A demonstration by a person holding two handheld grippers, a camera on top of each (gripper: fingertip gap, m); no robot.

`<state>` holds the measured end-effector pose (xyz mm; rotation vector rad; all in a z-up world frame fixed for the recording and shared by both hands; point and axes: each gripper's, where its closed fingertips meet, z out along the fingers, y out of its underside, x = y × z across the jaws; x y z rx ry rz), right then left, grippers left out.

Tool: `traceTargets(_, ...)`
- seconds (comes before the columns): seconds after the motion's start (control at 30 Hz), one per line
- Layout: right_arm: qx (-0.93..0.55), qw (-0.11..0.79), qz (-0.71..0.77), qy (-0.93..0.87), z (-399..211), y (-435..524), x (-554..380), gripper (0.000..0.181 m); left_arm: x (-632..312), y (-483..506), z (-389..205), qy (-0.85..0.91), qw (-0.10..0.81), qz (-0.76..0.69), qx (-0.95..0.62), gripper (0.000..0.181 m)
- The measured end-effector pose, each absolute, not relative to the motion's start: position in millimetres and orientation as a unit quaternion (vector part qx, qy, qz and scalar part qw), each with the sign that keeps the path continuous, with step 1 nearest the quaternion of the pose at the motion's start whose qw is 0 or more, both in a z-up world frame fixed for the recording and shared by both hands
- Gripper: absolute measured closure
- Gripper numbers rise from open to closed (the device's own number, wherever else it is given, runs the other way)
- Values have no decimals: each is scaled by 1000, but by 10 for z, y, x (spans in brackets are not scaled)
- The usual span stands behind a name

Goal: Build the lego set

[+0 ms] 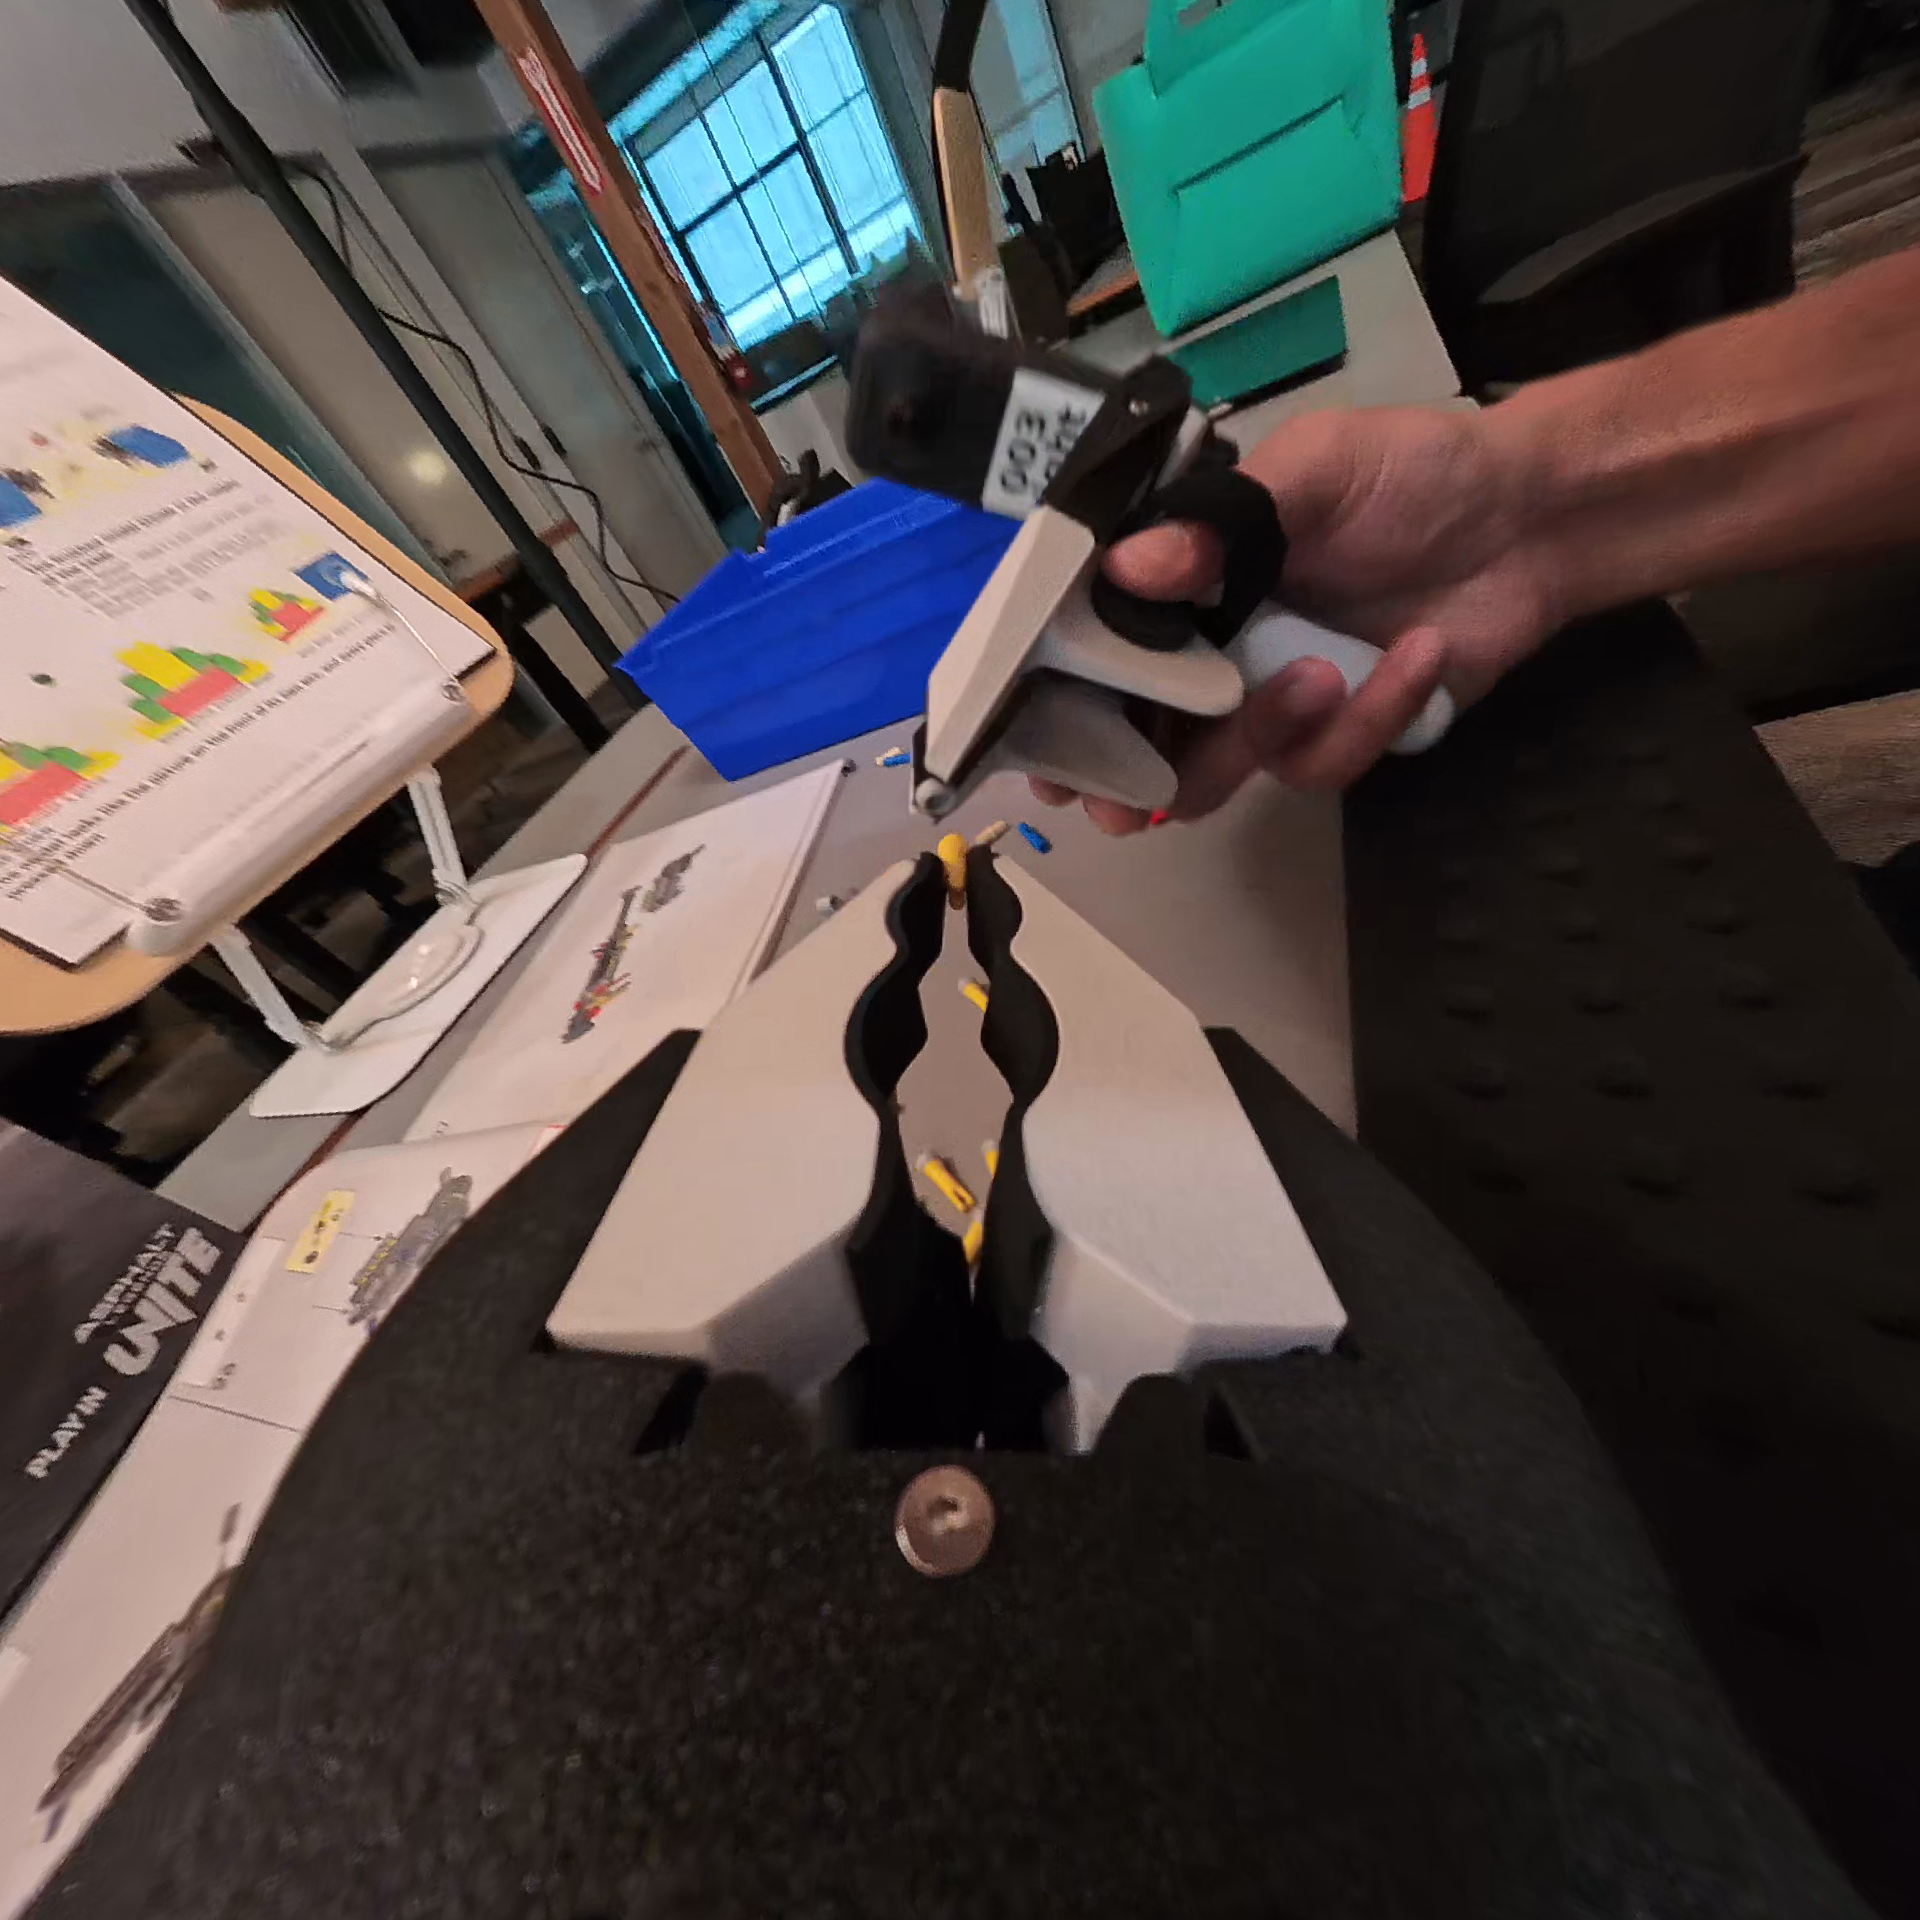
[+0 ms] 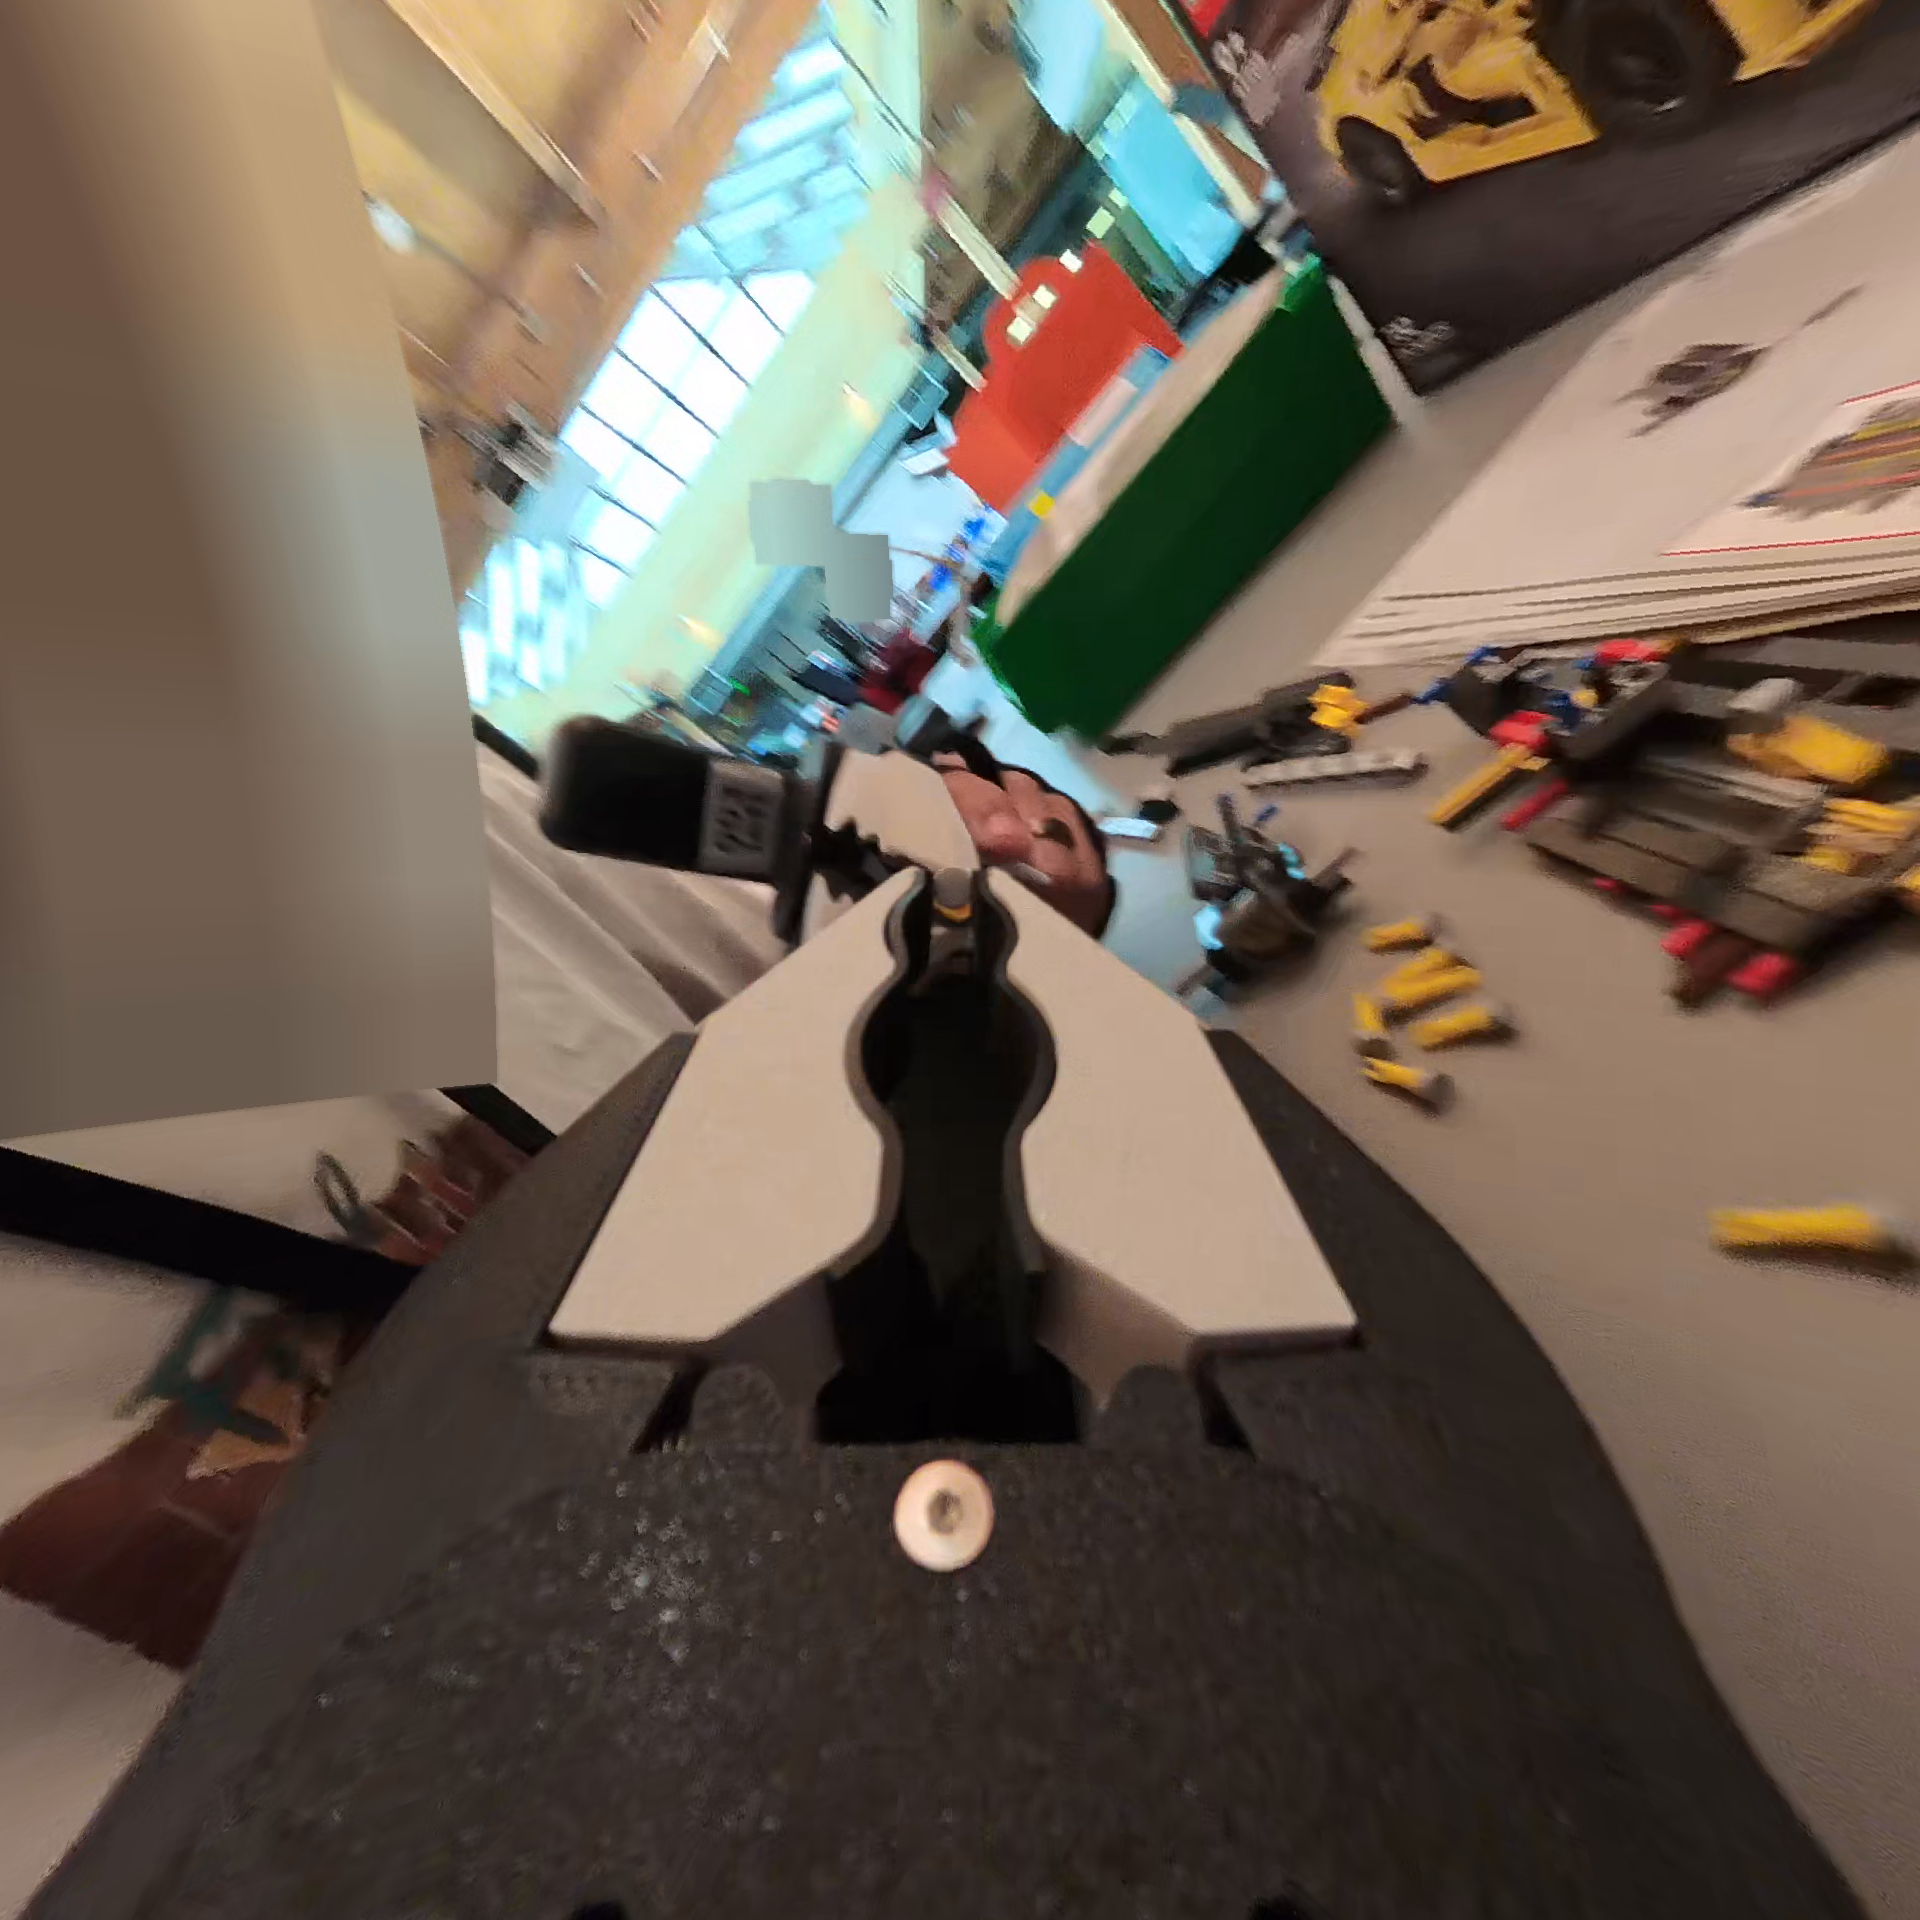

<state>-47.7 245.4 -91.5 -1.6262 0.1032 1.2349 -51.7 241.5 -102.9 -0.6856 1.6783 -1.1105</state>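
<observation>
Readable writing shows in several spots; contents not copied.
- White label (image 1: 1044, 442) with black characters on the camera block of the right tongs (image 1: 932, 795), left wrist view. A similar label (image 2: 744, 821) sits on the other unit's camera in the right wrist view, too blurred to read.
- Instruction sheet (image 1: 187, 623) on the stand: printed lines under brick diagrams, mostly smeared.
- Black booklet (image 1: 94, 1340) at lower left: white block lettering.
- Red sign (image 1: 566, 114) on the wooden post: illegible.
- Dark set box (image 2: 1538, 156): small white print, blurred.
</observation>
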Motion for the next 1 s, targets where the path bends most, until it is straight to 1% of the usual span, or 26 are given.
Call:
traceTargets(0.07,-642,517,563,61,-860,2502,-550,176,-522,2435,-984,683,496,-457,-281,178)
traceTargets(0.13,-627,518,578,65,-847,2527,-591,176,-526,2438,-973,681,497,-459,-280,178)
traceTargets(0.73,-613,517,595,60,-851,2562,-570,175,-532,2512,-904,672,513,-456,-277,178)
traceTargets(0.87,-603,501,617,59,-849,2548,-588,175,-549,2494,-898,673,509,-462,-273,178)
traceTargets(1.0,-562,454,690,40,-767,2458,-667,175,-614,2412,-813,661,483,-511,-261,178)
